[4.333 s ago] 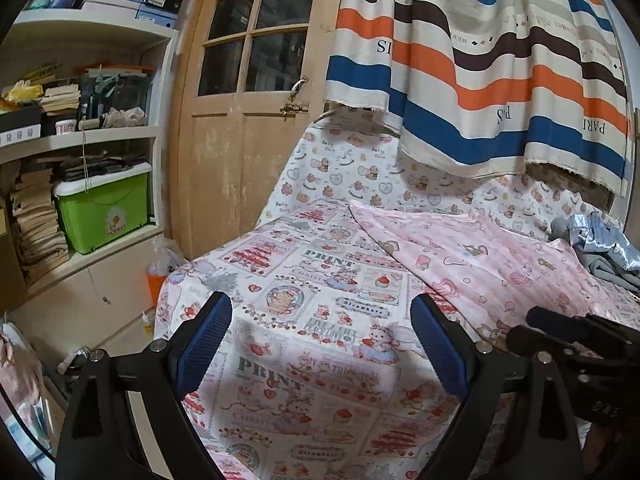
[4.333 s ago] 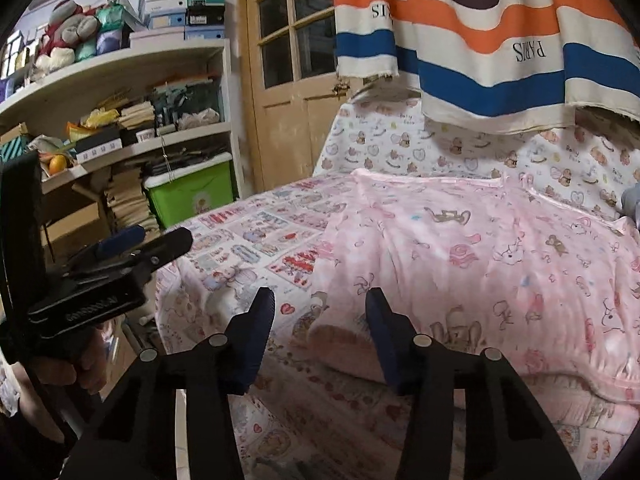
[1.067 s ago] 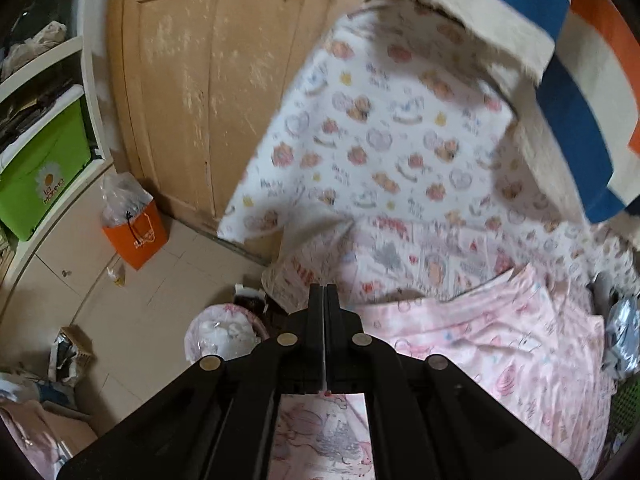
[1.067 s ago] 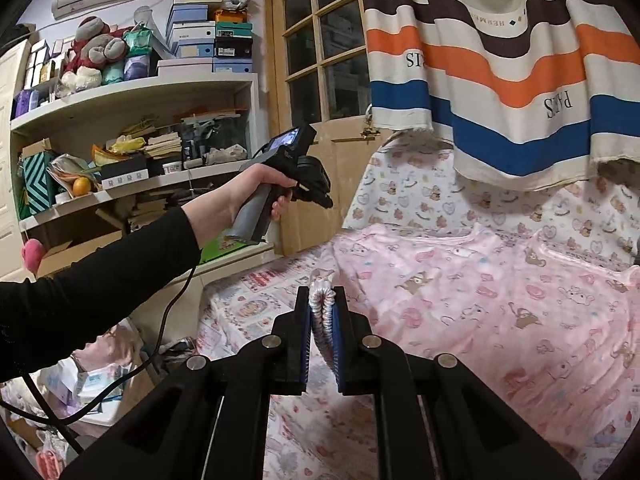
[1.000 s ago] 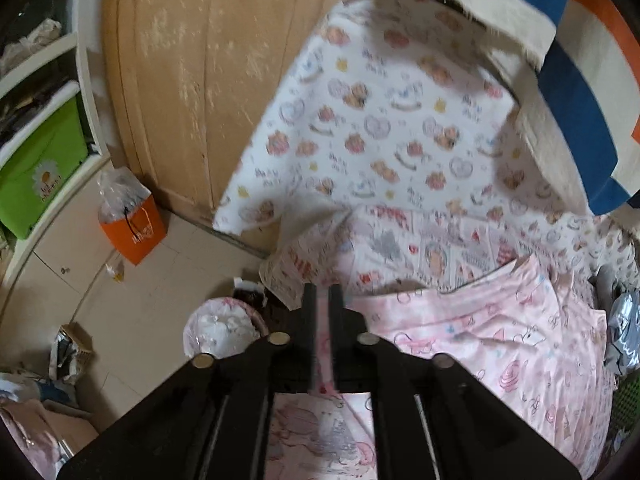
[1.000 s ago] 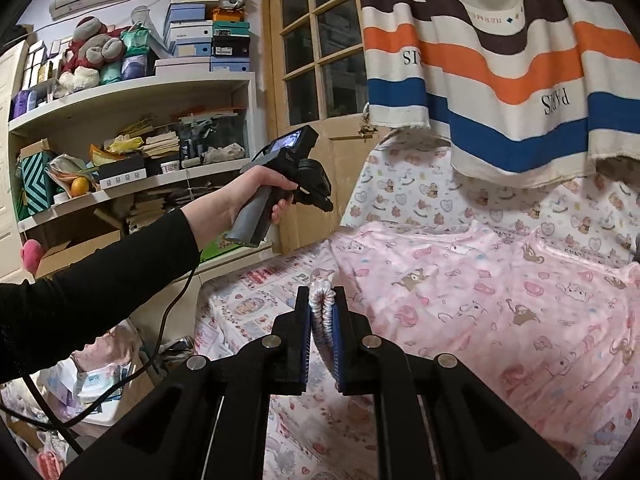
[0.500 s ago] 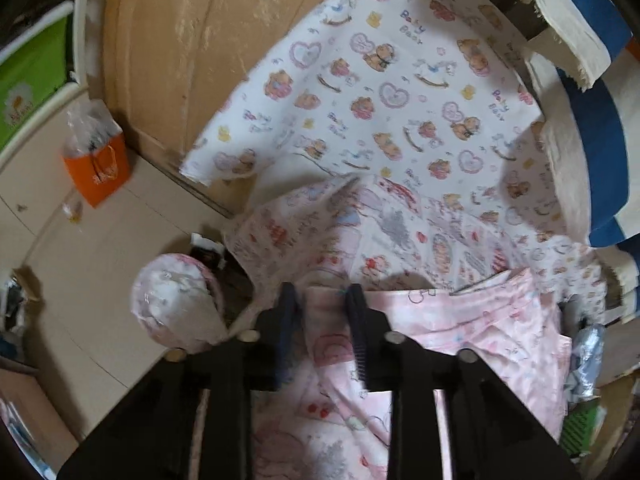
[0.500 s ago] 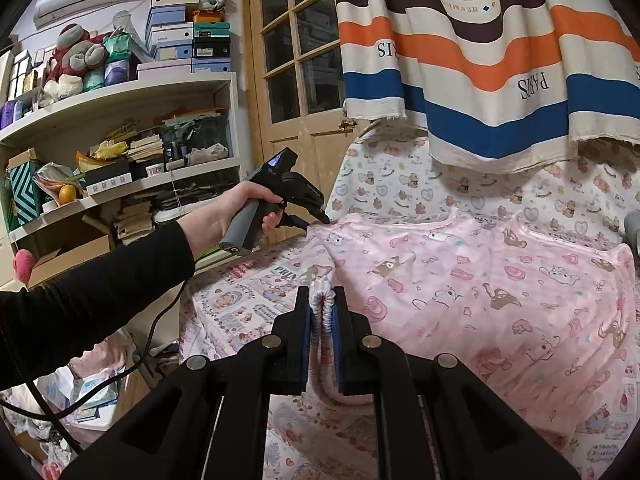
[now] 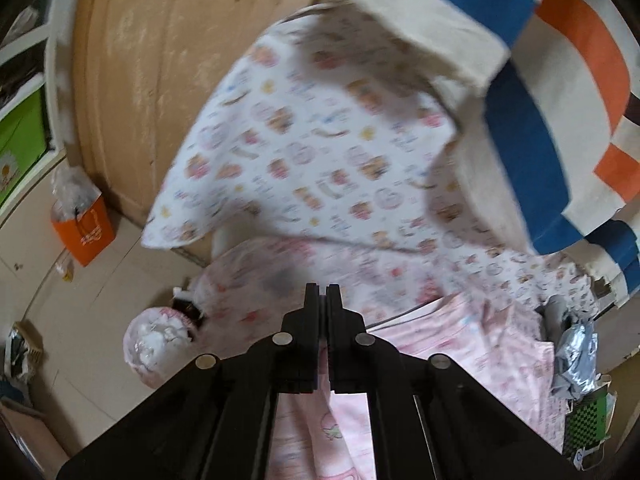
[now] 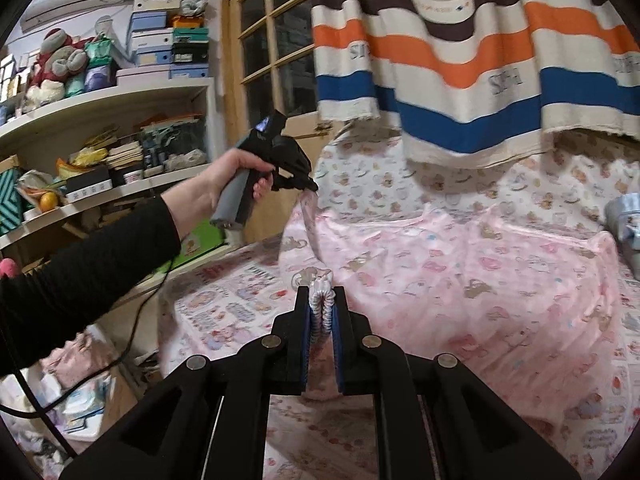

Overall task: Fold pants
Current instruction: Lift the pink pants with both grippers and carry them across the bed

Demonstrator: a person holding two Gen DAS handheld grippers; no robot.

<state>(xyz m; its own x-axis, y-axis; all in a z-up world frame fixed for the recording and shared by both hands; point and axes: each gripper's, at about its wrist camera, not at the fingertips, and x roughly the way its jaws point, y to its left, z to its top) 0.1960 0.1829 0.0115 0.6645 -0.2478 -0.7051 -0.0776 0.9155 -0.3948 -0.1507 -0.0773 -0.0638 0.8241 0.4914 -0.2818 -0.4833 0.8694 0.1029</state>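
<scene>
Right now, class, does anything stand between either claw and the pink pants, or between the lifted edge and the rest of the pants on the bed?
Nothing visible does. The right claw and left claw are both shut on the pink pants, and the pants lying on the bed carry no object.

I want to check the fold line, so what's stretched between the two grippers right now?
In the right wrist view, only the pink pants: a taut edge runs from the right gripper, shut on a bunched edge, up to the left gripper, which grips another part.
</scene>
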